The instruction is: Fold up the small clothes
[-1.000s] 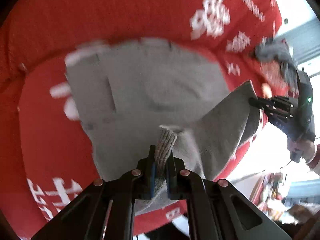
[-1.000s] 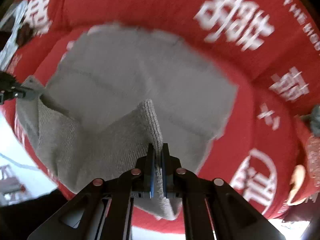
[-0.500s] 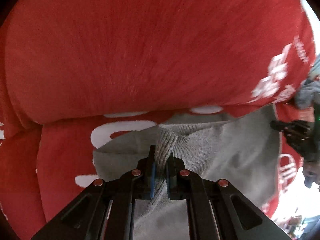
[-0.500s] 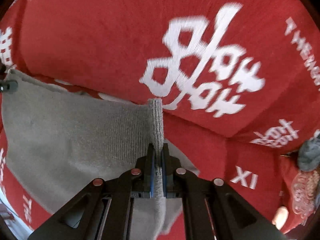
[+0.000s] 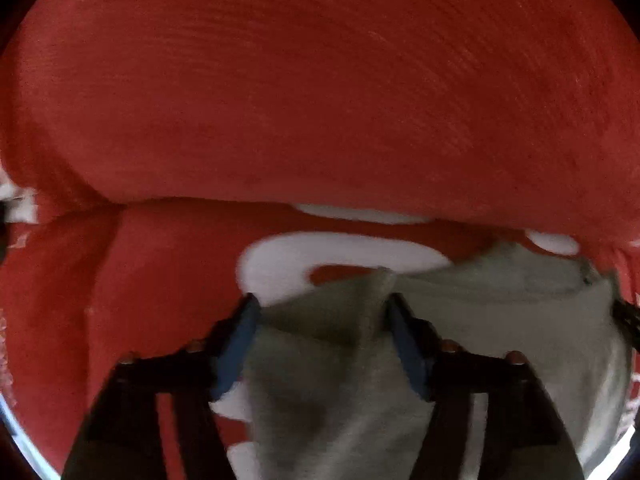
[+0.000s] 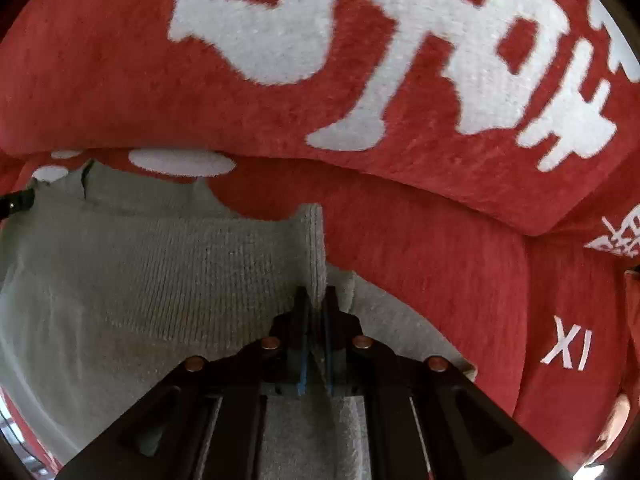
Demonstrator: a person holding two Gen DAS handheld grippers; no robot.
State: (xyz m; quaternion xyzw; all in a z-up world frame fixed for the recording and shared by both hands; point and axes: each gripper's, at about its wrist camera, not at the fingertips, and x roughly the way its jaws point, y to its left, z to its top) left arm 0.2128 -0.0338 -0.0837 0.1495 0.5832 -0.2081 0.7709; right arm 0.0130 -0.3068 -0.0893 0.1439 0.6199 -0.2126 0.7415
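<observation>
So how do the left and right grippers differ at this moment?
The left gripper has just been opening, its jaws apart around a loose grey garment ridge; the right gripper is shut on the garment's edge. Both point down at the red blanket.

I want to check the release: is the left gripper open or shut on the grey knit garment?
Open. The left gripper has just been opening; its blue pads stand wide apart, with a ridge of the grey knit garment loose between them.

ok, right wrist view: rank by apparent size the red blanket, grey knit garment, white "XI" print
1. red blanket, fills most of the frame
2. grey knit garment, lower left, nearer the camera, so it looks larger than it is
3. white "XI" print, clearly smallest
</observation>
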